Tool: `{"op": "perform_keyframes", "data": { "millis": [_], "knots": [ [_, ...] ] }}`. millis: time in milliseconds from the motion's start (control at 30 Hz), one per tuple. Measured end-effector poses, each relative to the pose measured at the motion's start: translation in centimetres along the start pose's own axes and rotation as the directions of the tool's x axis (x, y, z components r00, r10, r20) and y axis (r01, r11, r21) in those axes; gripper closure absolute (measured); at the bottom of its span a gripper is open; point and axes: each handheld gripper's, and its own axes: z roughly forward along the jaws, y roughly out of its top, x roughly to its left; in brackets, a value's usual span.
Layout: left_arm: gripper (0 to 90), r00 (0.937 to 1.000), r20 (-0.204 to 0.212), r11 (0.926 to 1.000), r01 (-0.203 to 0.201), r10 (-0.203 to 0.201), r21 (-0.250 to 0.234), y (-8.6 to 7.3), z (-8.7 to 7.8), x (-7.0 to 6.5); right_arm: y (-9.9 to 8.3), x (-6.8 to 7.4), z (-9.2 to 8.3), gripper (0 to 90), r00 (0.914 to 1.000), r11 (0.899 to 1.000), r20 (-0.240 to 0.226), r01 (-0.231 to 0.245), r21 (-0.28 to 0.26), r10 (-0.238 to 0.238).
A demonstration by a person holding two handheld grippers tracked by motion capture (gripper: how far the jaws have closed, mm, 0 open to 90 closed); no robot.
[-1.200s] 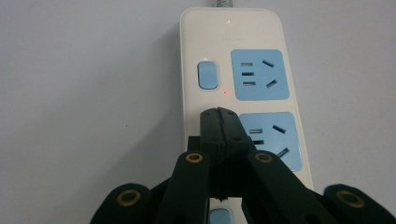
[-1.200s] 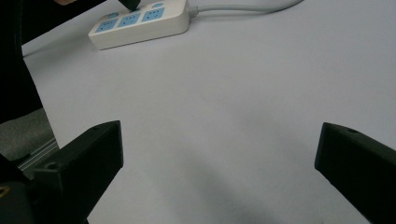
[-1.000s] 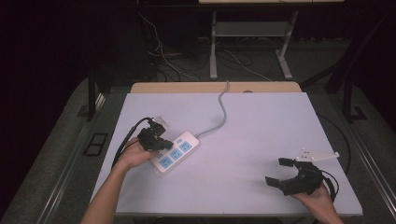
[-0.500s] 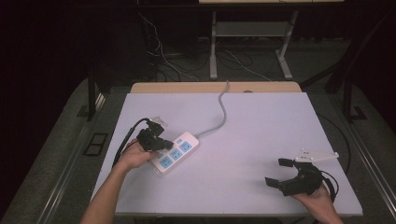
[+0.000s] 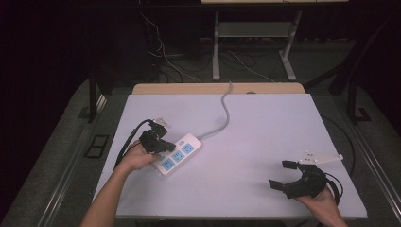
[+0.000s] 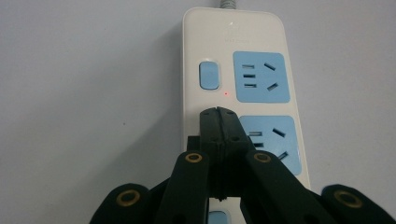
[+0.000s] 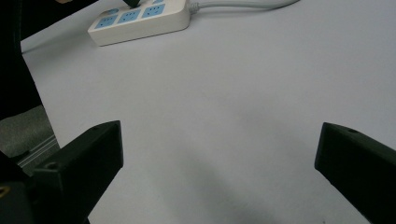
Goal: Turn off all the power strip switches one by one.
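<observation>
Power strip (image 5: pixel 178 154), white with blue sockets: in the high view we list it left of centre on the pale worktop (image 5: pixel 255 127), grey cable (image 5: pixel 222 118) running to the far edge. We note the left gripper (image 5: pixel 163 145) over its near-left end, the right gripper (image 5: pixel 283 176) well apart at the near-right corner.

Left gripper view: we record the left gripper (image 6: pixel 218 112) pressed together, tips over the strip (image 6: pixel 243 60) just below a blue rocker switch (image 6: pixel 208 74) and a red light (image 6: pixel 226 93).

Right gripper view: we record the right gripper (image 7: pixel 219 154) spread wide above bare worktop (image 7: pixel 243 93), nothing between; the strip (image 7: pixel 140 21) lies far off.
</observation>
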Motion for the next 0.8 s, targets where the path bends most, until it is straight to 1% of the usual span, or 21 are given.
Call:
{"op": "perform_keyframes", "data": {
  "millis": [167,333,367,500,533,633,733,800],
  "knots": [
    [89.5,1.0,0.003,1.0,-0.006,0.006,0.0,0.0,0.0,0.0,0.0,-0.1,-0.1,0.9,1.0,1.0,0.005,-0.003,0.0,0.003],
    [89.5,0.9996,-0.014,0.9997,-0.023,0.023,0.004,-0.1,-0.1,-0.1,-0.1,-0.1,-0.1,1.0,0.9999,1.0,0.01,-0.005,-0.005,0.005],
    [89.4,0.9994,-0.016,0.9995,-0.029,0.029,0.012,-0.1,-0.2,-0.3,-0.1,-0.1,-0.1,0.9,0.9999,1.0,0.011,-0.005,-0.006,0.005],
    [89.4,0.9987,-0.025,0.9989,-0.043,0.044,0.018,-0.2,-0.4,-0.4,-0.1,-0.1,-0.1,1.0,0.9999,1.0,0.011,-0.002,-0.006,0.002],
    [89.4,0.9976,-0.051,0.9988,-0.048,0.048,0.009,-0.1,-0.9,-0.4,0.0,-0.1,-0.1,0.9,0.9999,1.0,0.011,-0.003,-0.007,0.003],
    [89.4,0.9977,-0.05,0.9989,-0.045,0.046,0.011,-0.2,-1.0,-0.3,0.0,-0.1,-0.1,0.9,0.9999,1.0,0.012,-0.003,-0.008,0.003],
    [89.3,0.9989,-0.037,0.9994,-0.03,0.029,-0.017,0.0,-1.4,-0.1,0.0,-0.1,-0.2,1.0,0.9999,1.0,0.015,-0.006,-0.011,0.007],
    [89.3,0.9988,-0.039,0.9993,-0.03,0.029,-0.023,0.3,-1.7,-0.1,0.0,-0.2,-0.2,1.0,0.9999,1.0,0.015,-0.007,-0.011,0.007]
  ]
}}
